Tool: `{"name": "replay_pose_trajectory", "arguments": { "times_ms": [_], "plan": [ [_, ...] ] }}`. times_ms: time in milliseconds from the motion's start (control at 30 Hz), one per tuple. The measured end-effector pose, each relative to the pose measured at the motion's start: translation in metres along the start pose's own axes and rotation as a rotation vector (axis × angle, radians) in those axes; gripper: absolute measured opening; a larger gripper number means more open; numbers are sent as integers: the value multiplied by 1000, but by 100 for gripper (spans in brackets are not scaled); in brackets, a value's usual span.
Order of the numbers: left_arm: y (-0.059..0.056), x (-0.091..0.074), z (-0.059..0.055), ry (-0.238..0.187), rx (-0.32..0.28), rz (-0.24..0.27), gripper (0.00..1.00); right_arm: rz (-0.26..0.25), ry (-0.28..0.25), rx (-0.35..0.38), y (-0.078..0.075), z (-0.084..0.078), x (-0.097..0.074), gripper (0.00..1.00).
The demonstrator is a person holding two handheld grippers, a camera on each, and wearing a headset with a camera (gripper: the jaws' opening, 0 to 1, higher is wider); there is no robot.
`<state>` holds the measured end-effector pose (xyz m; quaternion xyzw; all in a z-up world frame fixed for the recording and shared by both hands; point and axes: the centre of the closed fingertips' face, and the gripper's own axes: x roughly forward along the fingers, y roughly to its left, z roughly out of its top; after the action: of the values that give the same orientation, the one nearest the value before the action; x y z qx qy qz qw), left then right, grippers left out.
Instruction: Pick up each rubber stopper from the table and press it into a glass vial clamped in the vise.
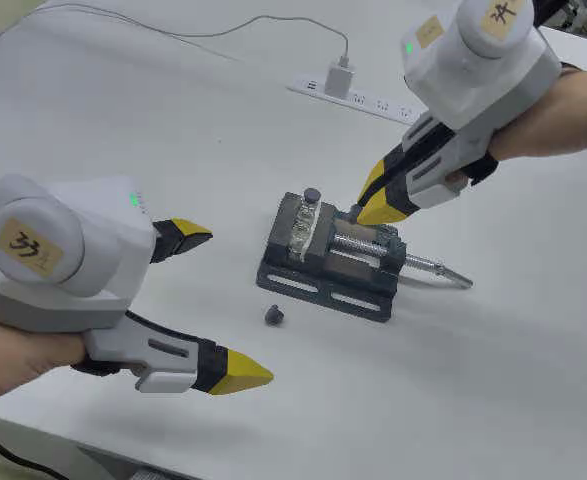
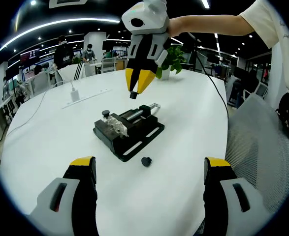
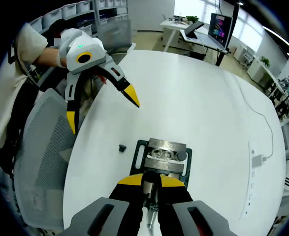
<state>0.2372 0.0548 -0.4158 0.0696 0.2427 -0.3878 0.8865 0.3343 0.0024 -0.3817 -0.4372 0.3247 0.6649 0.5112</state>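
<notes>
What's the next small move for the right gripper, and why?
Probably shift the right gripper sideways over an open one of the vials, then lower it. It seems to pinch a stopper and hangs over the screw side of the vise, short of the vials. A seated stopper caps one end vial. A loose stopper lies on the table near the open left gripper.

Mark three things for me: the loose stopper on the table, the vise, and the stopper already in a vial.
loose stopper (image 1: 275,315): head view, its dark top.
vise (image 1: 323,292): head view, black base flange nearest the camera.
seated stopper (image 1: 312,196): head view, its rounded top.
</notes>
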Motion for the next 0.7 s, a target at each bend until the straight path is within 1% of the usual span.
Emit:
{"name": "replay_pose_trajectory", "arguments": {
  "times_ms": [100,200,267,333,433,533,600,700],
  "plan": [
    [1,0,0,-1,-1,3,89,13,24,-38,-6,3,1,5],
    [1,0,0,-4,-3,3,89,26,68,-73,-12,4,3,5],
    [2,1,-2,0,-1,4,89,30,83,-91,-11,8,6,5],
    [2,1,-3,2,0,3,89,42,99,-103,-16,10,11,5],
    [2,1,-4,0,-5,2,88,50,139,-144,-16,11,15,5],
    [3,2,-5,1,-9,2,88,59,158,-170,-19,14,20,5],
    [4,2,-6,-1,-14,4,87,64,179,-198,-22,13,22,5],
    [5,3,-5,-5,-20,4,87,70,191,-208,-24,15,24,5]
  ]
}}
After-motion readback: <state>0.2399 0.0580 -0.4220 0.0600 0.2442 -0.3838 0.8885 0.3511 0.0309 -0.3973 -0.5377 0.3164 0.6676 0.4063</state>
